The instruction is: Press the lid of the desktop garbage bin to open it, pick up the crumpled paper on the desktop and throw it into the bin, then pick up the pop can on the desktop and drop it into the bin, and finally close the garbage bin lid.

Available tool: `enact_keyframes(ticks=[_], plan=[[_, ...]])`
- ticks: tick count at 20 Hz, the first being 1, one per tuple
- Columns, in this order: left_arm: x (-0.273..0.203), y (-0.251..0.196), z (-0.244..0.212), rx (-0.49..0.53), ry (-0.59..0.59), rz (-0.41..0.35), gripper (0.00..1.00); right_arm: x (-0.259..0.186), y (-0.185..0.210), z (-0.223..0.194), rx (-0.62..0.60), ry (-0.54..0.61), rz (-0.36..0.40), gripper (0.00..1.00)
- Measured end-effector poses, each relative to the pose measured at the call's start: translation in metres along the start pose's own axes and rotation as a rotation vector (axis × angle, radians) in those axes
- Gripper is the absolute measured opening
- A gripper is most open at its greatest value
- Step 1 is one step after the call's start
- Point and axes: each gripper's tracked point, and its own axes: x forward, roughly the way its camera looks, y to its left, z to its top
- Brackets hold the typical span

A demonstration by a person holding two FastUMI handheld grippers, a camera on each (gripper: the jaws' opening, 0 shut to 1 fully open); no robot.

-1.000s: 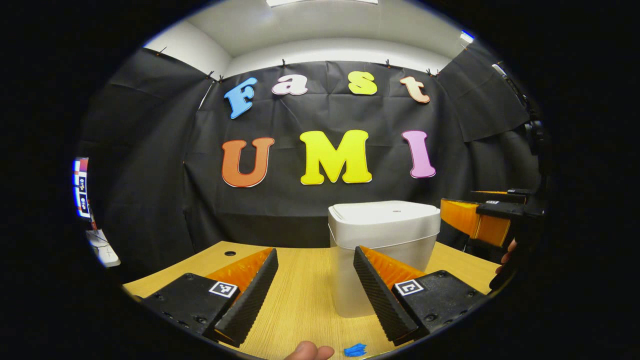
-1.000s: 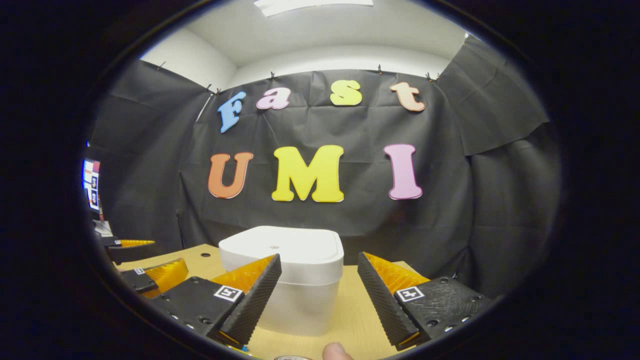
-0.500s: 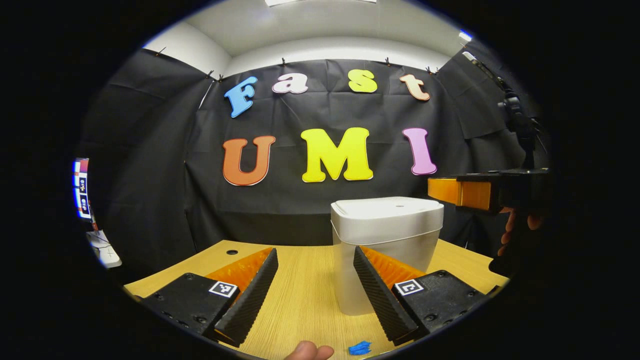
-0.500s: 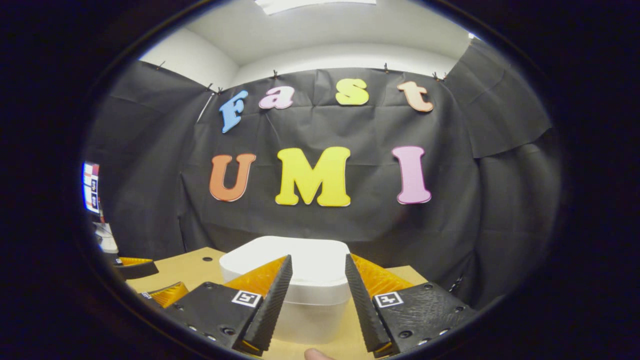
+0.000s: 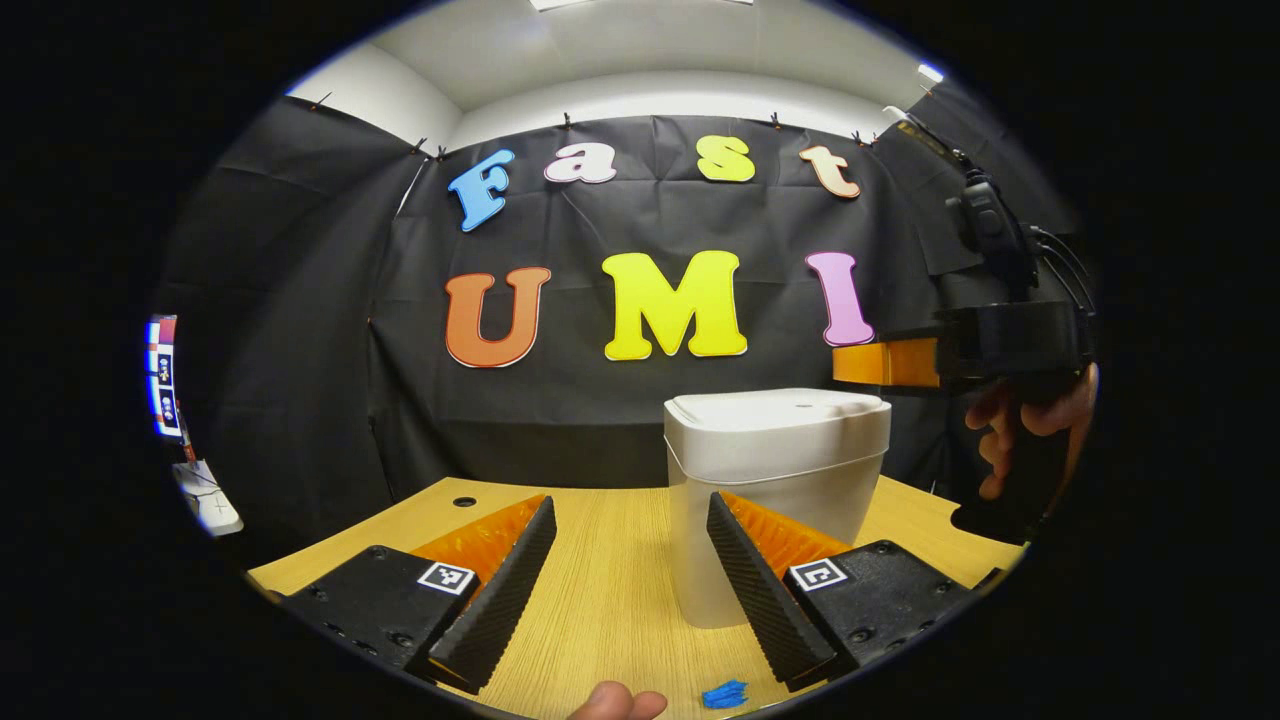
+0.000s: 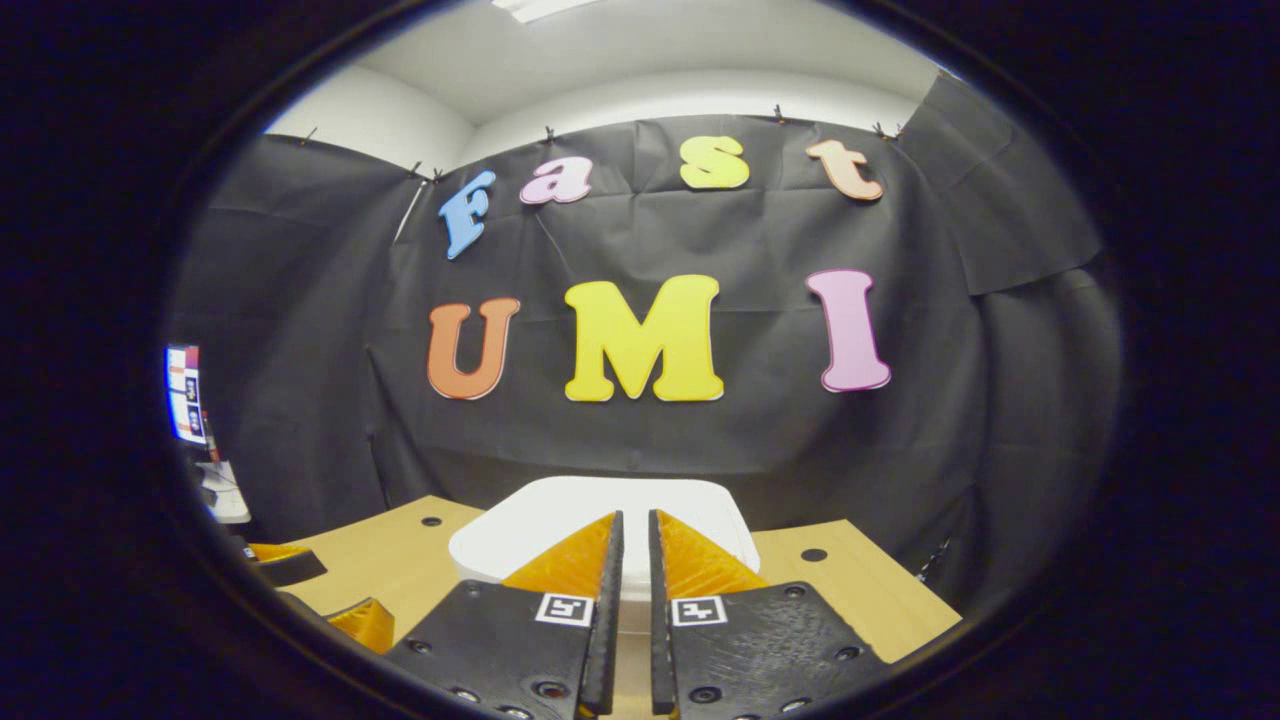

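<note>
The left gripper is hanging wide open over the table, holding nothing. Behind it the bin is standing with its lid down. The right gripper is hovering above the lid, fingers nearly together, empty.

From my left gripper, the garbage bin stands on the desk at one o'clock, just behind my right-side finger. My right gripper hangs at two o'clock, above the bin's right edge. A crumpled paper lies at six o'clock, before the bin. From my right gripper, the lid sits at twelve o'clock, beneath my fingers.
</note>
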Motion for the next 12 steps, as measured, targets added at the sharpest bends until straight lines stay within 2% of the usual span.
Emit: enact_keyframes(ticks=[1,12], plan=[[-0.001,0.001,-0.003,-0.002,0.002,0.001,0.98,0.001,0.005,-0.002,0.001,0.005,0.01,0.0],[0.0,0.009,-0.013,-0.028,0.016,0.002,0.98,0.019,0.013,-0.036,-0.03,0.119,0.032,0.0]])
